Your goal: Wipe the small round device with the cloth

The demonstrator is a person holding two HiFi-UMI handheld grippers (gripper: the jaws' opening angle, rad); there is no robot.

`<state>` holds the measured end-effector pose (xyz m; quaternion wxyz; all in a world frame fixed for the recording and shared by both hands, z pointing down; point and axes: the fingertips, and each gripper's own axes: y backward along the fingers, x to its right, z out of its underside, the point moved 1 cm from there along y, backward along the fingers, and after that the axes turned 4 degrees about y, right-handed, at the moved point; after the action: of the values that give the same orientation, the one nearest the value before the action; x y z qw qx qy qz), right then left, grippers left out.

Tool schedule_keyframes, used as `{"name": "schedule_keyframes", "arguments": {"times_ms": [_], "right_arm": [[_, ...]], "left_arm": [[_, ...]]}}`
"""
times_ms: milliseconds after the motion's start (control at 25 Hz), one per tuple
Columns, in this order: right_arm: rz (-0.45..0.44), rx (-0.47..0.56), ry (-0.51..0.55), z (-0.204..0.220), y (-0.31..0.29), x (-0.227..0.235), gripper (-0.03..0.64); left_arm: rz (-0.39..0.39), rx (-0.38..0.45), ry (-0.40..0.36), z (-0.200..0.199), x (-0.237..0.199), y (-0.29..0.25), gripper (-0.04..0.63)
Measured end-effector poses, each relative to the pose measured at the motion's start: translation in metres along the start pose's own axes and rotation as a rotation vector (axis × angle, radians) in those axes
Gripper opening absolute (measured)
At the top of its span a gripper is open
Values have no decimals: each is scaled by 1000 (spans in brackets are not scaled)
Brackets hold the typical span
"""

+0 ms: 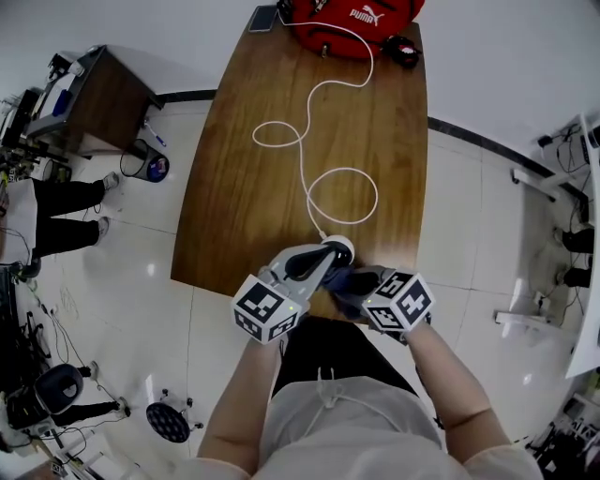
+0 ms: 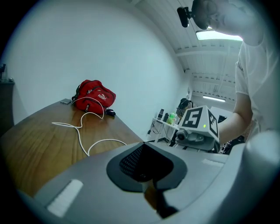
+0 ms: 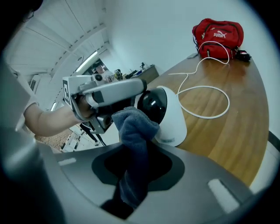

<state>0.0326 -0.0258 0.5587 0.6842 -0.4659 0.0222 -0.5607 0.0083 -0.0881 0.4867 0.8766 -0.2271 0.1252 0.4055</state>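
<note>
Cloth (image 3: pixel 136 129), clenched in right gripper (image 3: pixel 133 175), bunched against device (image 3: pixel 169 119) front for wiping; left gripper (image 1: pixel 319 259), jaws pressed together on nothing, lies across device top, apparently steadying it.

I see a long wooden table (image 1: pixel 244 187) on a pale tiled floor (image 1: pixel 469 216). At its far end lies a red bag (image 1: pixel 352 23), with a phone (image 1: pixel 263 18) to its left and a small black object (image 1: pixel 401 50) to its right. A white cable (image 1: pixel 377 199) loops along the tabletop. Left of the table stand a dark cabinet (image 1: pixel 103 94) and a waste bin (image 1: pixel 147 164).
</note>
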Motion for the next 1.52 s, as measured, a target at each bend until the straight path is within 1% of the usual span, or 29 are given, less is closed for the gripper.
{"name": "schedule_keyframes", "arguments": {"times_ms": [120, 200, 320, 440, 560, 640, 680, 760, 840, 880, 920, 1000, 1040, 1080, 1240, 1400, 1520], "right_arm": [[5, -69, -10, 14, -15, 7, 108], [-9, -101, -56, 22, -23, 12, 109], [-34, -103, -123, 30, -28, 16, 110], [-36, -82, -114, 32, -18, 7, 110], [-34, -12, -61, 17, -2, -16, 110], [-34, 59, -30, 2, 8, -33, 110], [-27, 100, -17, -8, 13, -40, 110], [4, 190, -9, -31, 19, -46, 110], [44, 268, -54, -51, 20, -41, 110], [57, 304, -108, -57, 18, -35, 110], [60, 340, -178, -61, 16, -29, 110], [51, 400, -317, -61, 10, -21, 109], [50, 412, -366, -58, 6, -19, 109], [57, 411, -394, -54, 2, -18, 109], [113, 368, -415, -37, -16, -12, 110], [170, 327, -436, -23, -34, -5, 110], [206, 304, -440, -15, -42, -1, 110]], "left_arm": [[7, 21, 13, 0, 0, 2, 6], [7, 37, 18, -1, 0, 2, 6], [1, 56, 33, 1, -1, 2, 6], [-7, 57, 73, 5, -1, 2, 6], [-18, 50, 106, 2, -3, 5, 6], [-28, 54, 82, -3, 0, 10, 6], [-34, 69, 66, -9, 1, 13, 6], [-49, 126, 51, -26, -2, 26, 6], [-78, 187, 43, -43, -12, 44, 6], [-99, 201, 33, -49, -20, 54, 6], [-119, 199, 20, -50, -28, 62, 6], [-143, 164, 7, -42, -43, 74, 6], [-145, 142, 12, -35, -48, 79, 6], [-142, 125, 22, -27, -51, 84, 6], [-107, 80, 38, -5, -54, 90, 6], [-82, 81, 76, 9, -56, 91, 6], [-59, 77, 77, 15, -55, 89, 6]]}}
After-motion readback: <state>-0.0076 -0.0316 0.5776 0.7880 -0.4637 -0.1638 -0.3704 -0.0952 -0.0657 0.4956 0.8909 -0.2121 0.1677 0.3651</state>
